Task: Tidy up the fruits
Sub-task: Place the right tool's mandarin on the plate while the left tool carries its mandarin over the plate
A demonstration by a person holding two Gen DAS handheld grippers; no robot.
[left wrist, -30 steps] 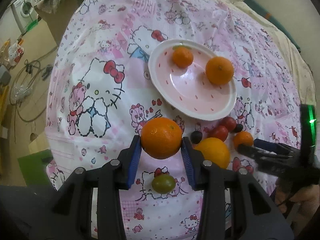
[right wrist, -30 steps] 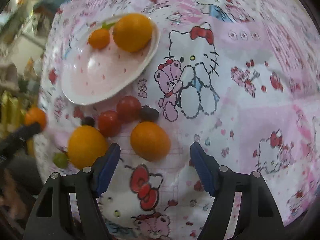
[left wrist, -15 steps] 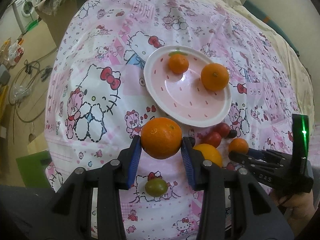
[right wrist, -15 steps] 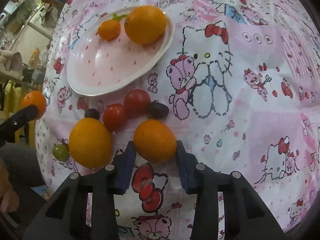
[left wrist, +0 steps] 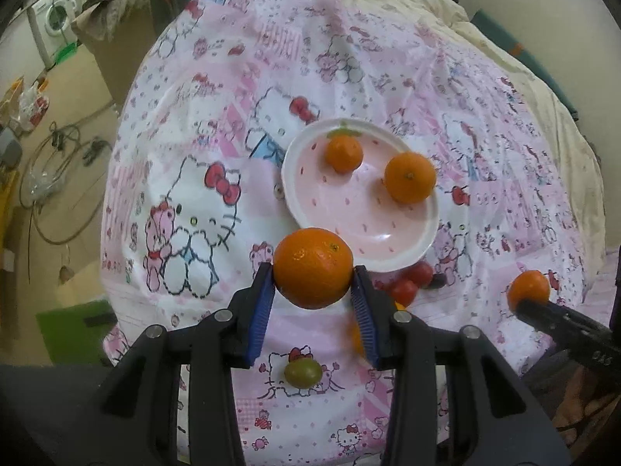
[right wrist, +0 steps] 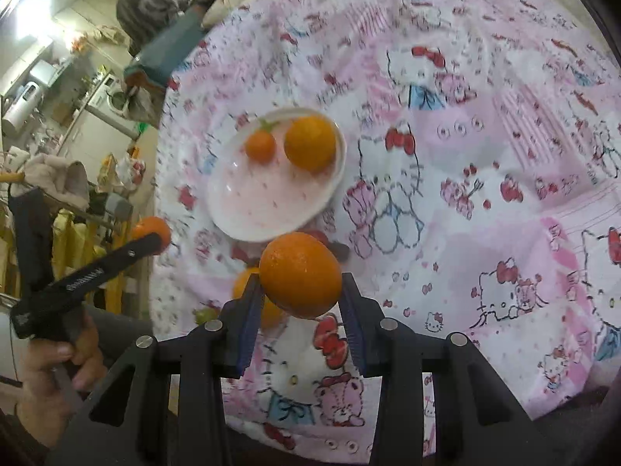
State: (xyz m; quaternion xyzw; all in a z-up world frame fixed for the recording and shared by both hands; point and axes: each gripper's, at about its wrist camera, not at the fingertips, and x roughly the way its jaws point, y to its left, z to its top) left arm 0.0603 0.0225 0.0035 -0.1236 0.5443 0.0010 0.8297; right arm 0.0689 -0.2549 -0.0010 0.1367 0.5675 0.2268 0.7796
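left wrist view shows both grippers, left gripper (left wrist: 313, 291) and right gripper (right wrist: 300, 299), each clamped on an orange (left wrist: 313, 268), which risk knocking fruit off the crowded plate (left wrist: 306, 209) near the bed's near edge.

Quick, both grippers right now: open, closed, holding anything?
Left gripper: closed on an orange, held above the cloth.
Right gripper: closed on another orange, also lifted off the cloth.

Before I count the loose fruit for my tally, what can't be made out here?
- Orange fruit on the cloth: left wrist view, mostly behind a gripper finger; right wrist view, blurred behind the held orange.
- Dark small fruit: left wrist view, too small to identify.
- Green fruit: right wrist view, a blurred sliver beside the finger.
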